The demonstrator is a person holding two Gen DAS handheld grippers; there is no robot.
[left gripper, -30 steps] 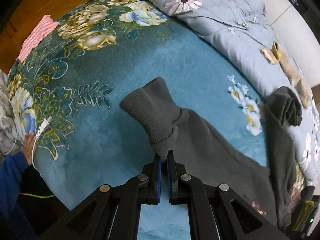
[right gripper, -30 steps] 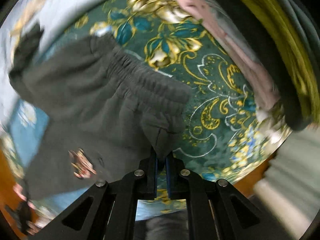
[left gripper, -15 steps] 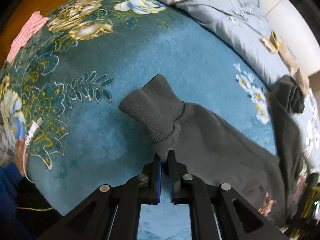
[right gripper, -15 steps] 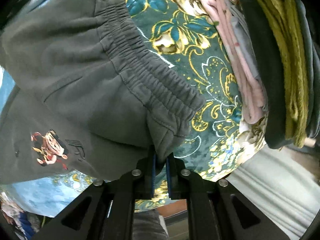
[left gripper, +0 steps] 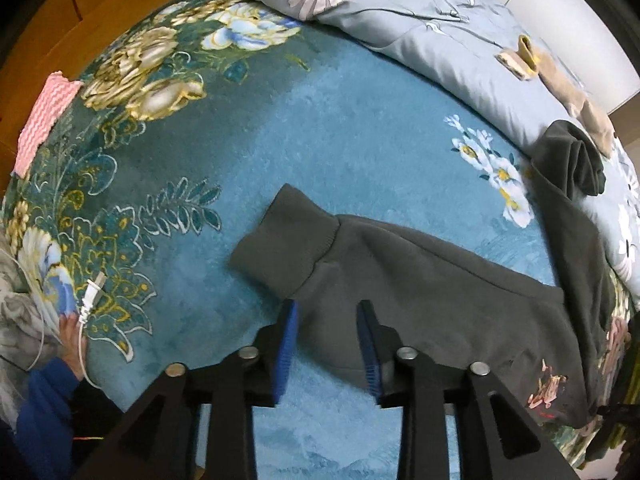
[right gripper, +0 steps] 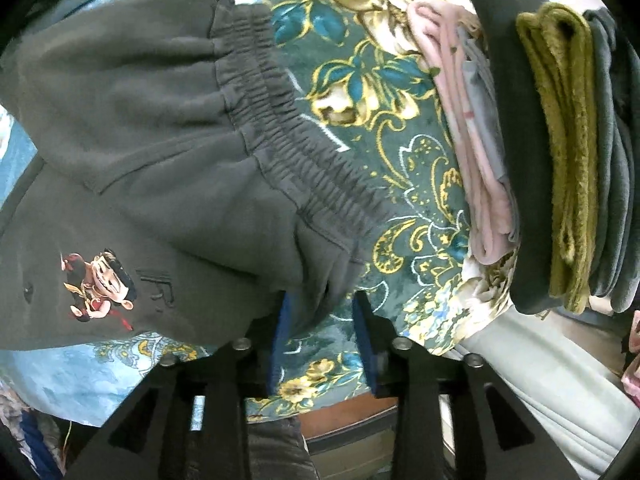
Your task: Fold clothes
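Left wrist view: our blue floral blanket [left gripper: 340, 128] carries the dark grey trousers [left gripper: 440, 292] spread flat, ribbed cuff [left gripper: 288, 248] ahead of our left gripper [left gripper: 326, 340], jaws apart, released. Our right gripper [right gripper: 320, 332] gapes at the elastic waistband [right gripper: 288, 152], folded stack [right gripper: 540, 140] alongside.

both grippers [left gripper: 327, 342] [right gripper: 320, 336] now off the trousers [left gripper: 420, 292]
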